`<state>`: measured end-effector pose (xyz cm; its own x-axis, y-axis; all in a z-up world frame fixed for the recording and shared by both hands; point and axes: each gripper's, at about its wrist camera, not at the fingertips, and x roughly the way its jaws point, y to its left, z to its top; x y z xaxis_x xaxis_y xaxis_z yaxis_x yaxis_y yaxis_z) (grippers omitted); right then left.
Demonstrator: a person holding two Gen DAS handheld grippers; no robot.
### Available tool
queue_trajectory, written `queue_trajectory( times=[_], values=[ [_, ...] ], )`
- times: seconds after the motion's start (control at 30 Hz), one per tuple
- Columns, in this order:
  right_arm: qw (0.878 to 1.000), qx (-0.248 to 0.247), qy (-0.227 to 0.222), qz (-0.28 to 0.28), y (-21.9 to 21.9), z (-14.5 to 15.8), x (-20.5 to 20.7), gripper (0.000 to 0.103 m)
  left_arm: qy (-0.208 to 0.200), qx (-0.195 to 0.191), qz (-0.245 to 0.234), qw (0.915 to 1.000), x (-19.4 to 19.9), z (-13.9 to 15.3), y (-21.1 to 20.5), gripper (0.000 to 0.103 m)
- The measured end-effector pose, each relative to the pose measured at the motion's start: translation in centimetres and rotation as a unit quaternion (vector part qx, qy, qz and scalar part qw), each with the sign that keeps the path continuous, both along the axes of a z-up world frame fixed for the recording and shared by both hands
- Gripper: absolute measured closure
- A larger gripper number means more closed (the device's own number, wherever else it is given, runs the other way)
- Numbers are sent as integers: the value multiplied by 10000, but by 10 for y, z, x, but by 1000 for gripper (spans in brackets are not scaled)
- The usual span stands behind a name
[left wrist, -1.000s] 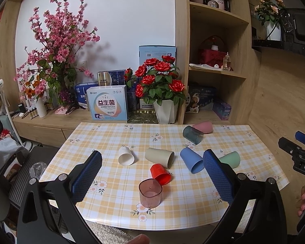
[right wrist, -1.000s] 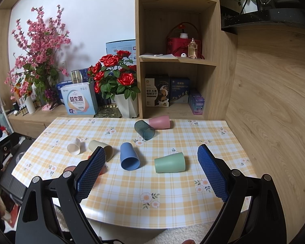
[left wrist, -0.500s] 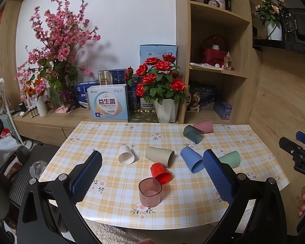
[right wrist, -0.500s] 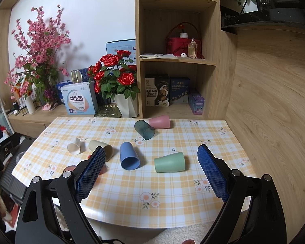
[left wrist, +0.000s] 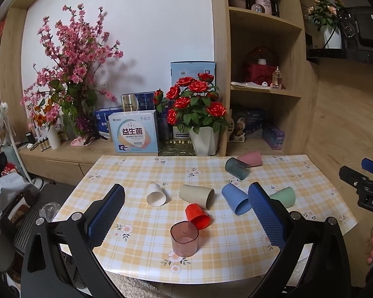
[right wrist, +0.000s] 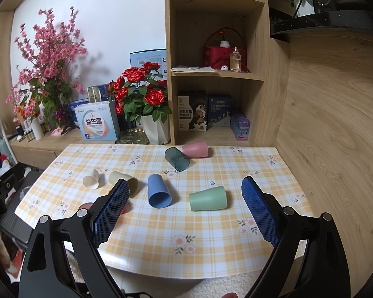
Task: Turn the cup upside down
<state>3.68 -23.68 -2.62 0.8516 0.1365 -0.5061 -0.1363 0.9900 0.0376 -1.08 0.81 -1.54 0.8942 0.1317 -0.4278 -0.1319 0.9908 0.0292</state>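
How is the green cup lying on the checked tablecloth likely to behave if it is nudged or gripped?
The green cup lies on its side, so a nudge would probably roll it, curving because it tapers. It looks like thin plastic, likely light and easy to knock away. Its smooth wall may slip unless gripped squarely.

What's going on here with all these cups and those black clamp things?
A person holds a two-finger claw in each hand, aiming to flip cups upside down. Both the left claw and right claw hang open above the near edge of the checked table, holding nothing. Most cups lie on their sides, such as the blue cup and green cup. One translucent pink cup stands mouth up, nearest the left claw. Nothing is gripped yet.
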Motion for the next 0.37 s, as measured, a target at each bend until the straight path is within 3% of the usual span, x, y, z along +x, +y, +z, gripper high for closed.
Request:
queue_trajectory(
  times=[0.37],
  values=[
    [9999,28,-114,-114,4,0,-15,14,1,97,64,9999,-4,-2,-11,6]
  ],
)
